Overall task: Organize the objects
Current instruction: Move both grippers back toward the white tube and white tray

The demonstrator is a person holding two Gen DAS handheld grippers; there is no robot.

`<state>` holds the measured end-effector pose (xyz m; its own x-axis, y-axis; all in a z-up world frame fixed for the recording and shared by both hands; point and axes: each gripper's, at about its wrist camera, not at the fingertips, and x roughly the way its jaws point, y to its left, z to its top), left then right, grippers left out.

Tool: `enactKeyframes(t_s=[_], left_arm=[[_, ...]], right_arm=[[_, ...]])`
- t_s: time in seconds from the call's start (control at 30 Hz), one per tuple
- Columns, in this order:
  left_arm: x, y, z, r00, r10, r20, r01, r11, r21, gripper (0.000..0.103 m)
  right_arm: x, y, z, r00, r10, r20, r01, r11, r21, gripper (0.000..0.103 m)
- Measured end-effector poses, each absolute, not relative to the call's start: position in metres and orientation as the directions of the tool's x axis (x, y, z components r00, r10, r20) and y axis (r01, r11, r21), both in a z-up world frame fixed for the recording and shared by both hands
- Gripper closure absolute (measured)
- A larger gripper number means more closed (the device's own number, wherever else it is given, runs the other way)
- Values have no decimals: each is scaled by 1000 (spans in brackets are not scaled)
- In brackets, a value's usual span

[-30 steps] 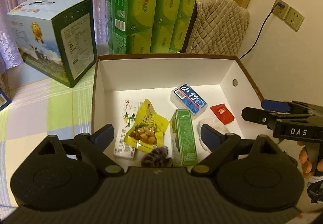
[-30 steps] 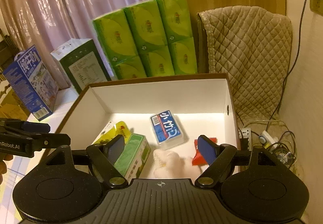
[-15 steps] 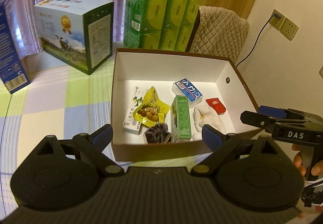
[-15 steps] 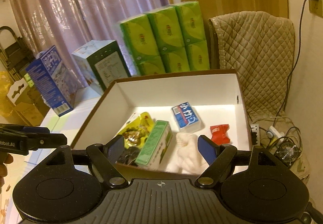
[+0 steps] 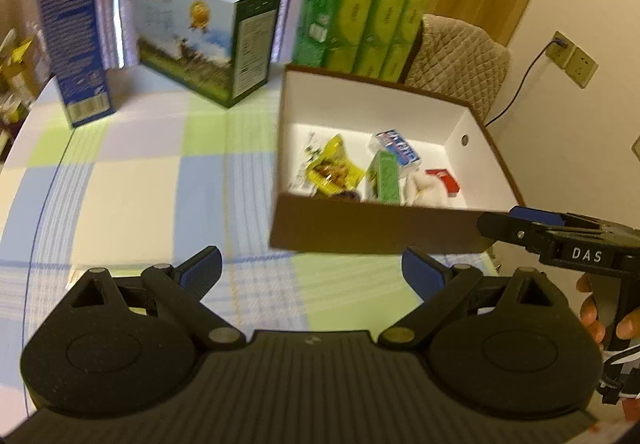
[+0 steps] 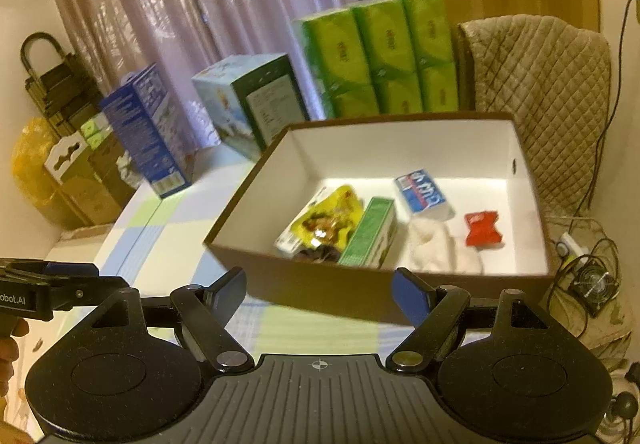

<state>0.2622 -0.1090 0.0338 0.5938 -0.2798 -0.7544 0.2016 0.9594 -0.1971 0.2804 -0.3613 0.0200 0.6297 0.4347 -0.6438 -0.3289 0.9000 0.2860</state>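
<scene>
Both grippers pulled back from the brown box [image 5: 376, 236]. Left gripper [image 5: 312, 270], over the box interior 1.0 s ago, now over the checked table [image 5: 160, 180], short of the near wall. Right gripper [image 6: 320, 294] likewise outside the near wall. Blue carton [image 5: 76, 40] entered left view.

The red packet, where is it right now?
In the right wrist view the red packet lies on the floor of the white-lined box, toward its right wall, beside the white cloth.
</scene>
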Motion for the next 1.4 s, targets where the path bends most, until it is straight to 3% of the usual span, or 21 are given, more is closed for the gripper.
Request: enactKeyframes(t_s=[0.8, 1.4], left_arm=[[182, 12, -8, 540, -75, -839, -102, 983, -154, 8], [172, 77, -40, 483, 60, -874, -260, 963, -77, 8]], right_arm=[[244, -259, -22, 439, 540, -718, -510, 808, 295, 26], [232, -152, -65, 282, 609, -742, -714, 650, 262, 26]])
